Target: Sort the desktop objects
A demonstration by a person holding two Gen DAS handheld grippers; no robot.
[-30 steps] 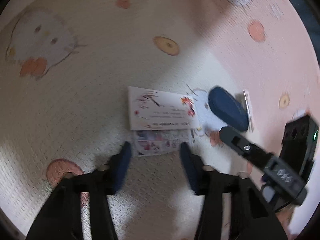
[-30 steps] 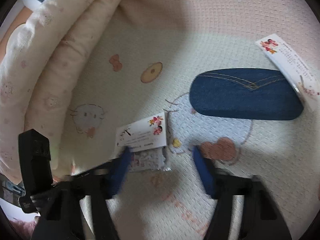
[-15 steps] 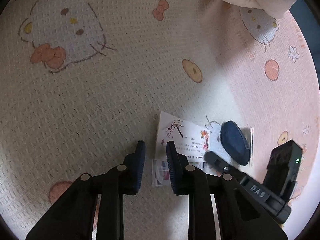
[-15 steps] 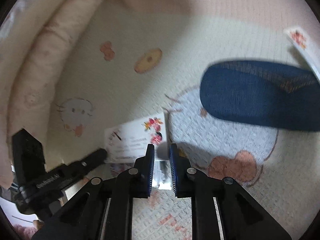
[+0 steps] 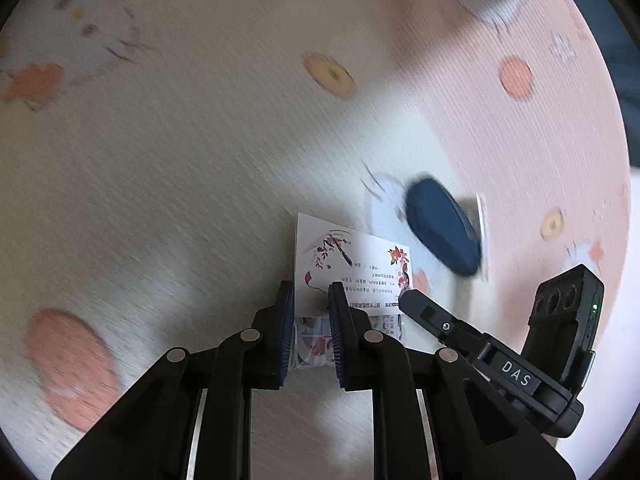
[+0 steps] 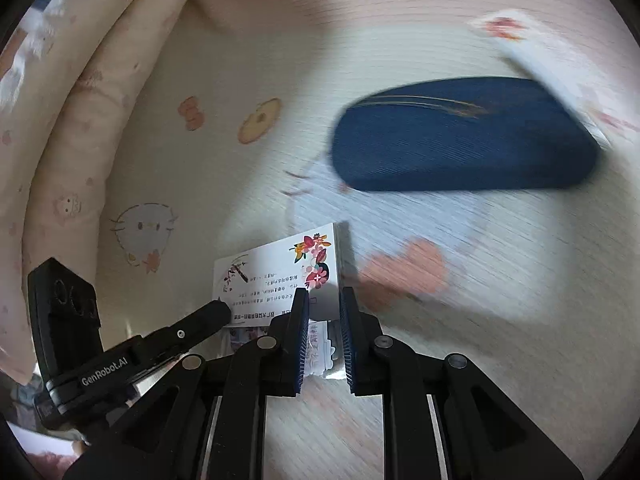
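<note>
Cream waffle-weave bedding (image 5: 200,184) printed with cartoon cats lies bare over a wide stretch, bounded by a rolled quilt (image 6: 72,120). One denim-blue case (image 6: 460,140) is seen, then two white flowered cards (image 6: 276,276) (image 6: 540,52). Both the left gripper (image 5: 311,300) and right gripper (image 6: 324,308), jaws just narrowed, are clamped on one small printed packet (image 6: 320,344) under the near card.

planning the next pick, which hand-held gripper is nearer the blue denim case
Right. The right hand-held gripper sits at the white card's near edge, on the end toward the blue denim case. The left hand-held gripper sits at that card's other end, farther off.
</note>
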